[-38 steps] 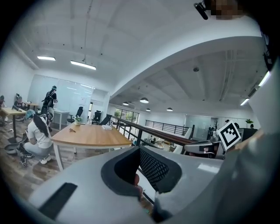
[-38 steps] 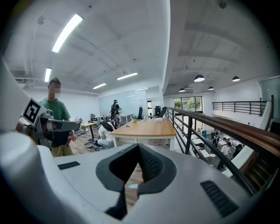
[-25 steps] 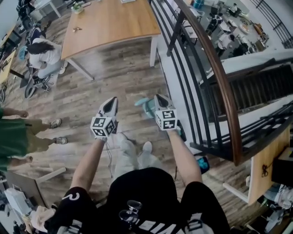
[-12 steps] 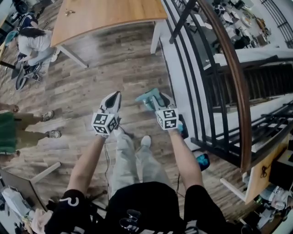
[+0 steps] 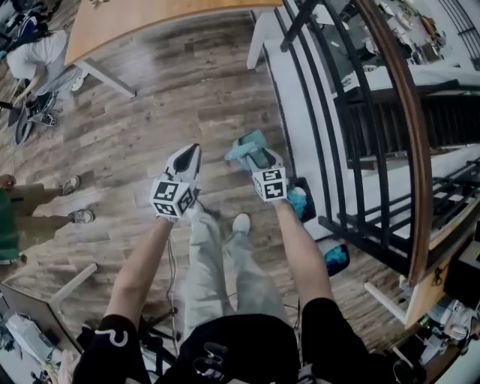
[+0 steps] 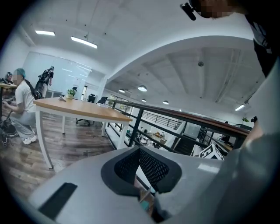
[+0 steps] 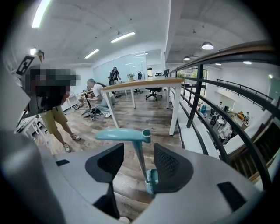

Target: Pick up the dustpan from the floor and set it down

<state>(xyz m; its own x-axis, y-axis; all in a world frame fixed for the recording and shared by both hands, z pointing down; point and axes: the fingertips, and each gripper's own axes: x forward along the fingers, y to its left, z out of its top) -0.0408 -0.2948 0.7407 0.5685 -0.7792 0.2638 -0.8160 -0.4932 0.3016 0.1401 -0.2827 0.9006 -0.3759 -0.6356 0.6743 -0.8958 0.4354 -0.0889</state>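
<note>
**Right gripper lets go of the dustpan handle by the railing**

The plank floor (image 5: 150,127) fills most of the room from where I stand. A long wooden table (image 5: 157,22) on white legs sits at its far edge, and a dark railing (image 5: 397,112) with a brown top rail runs down its right side. A seated person (image 5: 37,56) is at the far left by the table. Nearer, someone in shorts (image 5: 22,225) stands at the floor's left edge.

The person with the tools stands near the railing, arms stretched forward and down. The right gripper (image 5: 255,155) has its jaws opening. Between them stands the teal dustpan (image 7: 124,134), with its T-shaped grip just above the pads. Its thin stem runs down close against the right-hand pad, clear of the other. I cannot make out the pan below. The left gripper (image 5: 190,154) is just beside it, on the side away from the railing, clenched on nothing, pads meeting at the tips.
</note>
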